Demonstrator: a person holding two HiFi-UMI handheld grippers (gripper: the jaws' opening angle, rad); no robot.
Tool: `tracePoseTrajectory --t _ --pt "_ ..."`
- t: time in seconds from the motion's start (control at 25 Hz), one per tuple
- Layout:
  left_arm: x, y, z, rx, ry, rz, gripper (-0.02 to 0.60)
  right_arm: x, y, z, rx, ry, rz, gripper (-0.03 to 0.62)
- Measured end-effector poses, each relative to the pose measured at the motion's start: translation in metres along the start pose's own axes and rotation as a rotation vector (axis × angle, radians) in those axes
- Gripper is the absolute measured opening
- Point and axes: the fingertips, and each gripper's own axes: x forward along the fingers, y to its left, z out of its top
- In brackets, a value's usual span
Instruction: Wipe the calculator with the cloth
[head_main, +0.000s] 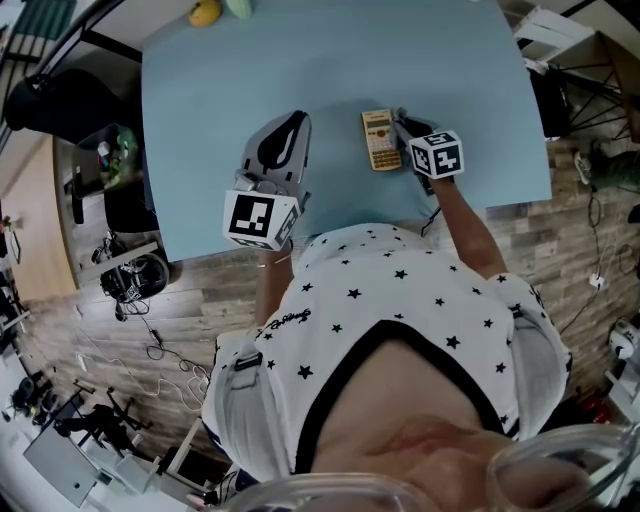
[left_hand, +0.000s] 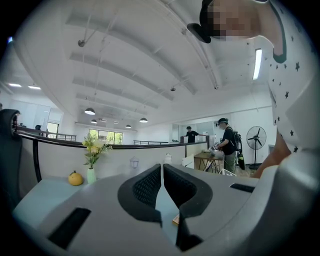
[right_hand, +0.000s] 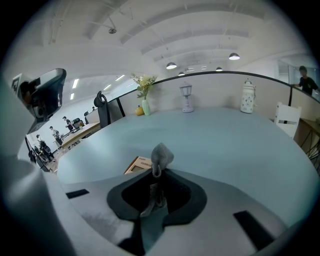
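Tabletop (head_main: 330, 60): light blue, carrying the calculator and both tools; wood-pattern floor around it.
Calculator (head_main: 380, 139): gold-coloured, lying flat near the tabletop's middle, long side running away from the person.
Right tool (head_main: 402, 122): jaws closed on a grey cloth (right_hand: 161, 156), with a tuft of the fabric standing up past the tips.
Right tool position: just beside the calculator's right edge, at its far end. The right gripper view shows a corner of the calculator immediately left of the cloth. Contact between cloth and calculator cannot be confirmed.
Left tool (head_main: 292, 118): jaws drawn together to a thin slit, with nothing between them.
Left tool position: left of the calculator and apart from it, not touching it. A corner of the calculator shows just below the jaws in the left gripper view.
Far edge: a yellow fruit (head_main: 204, 13) lies at the tabletop's far side. A vase of flowers (right_hand: 144, 106), a small lantern (right_hand: 186, 97) and a white jar (right_hand: 247, 102) stand along that side.
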Motion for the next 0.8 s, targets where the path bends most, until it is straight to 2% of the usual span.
tracePoseTrajectory --t 0.24,0.4,0.6,0.8 --pt "-0.003 -0.002 0.001 -0.002 -0.003 -0.001 0.04 -0.004 0.009 0.005 0.006 -0.021 0.018 0.048" --pt "-0.004 -0.001 0.002 -0.001 -0.001 -0.001 0.04 0.0 0.04 0.012 -0.007 -0.04 0.098 0.048" --pt "-0.007 -0.003 0.003 0.004 -0.002 0.007 0.04 0.009 0.076 0.004 -0.058 -0.008 0.179 0.048" --pt "-0.01 -0.003 0.0 -0.002 0.003 0.011 0.04 0.013 0.08 -0.002 -0.067 0.006 0.179 0.048"
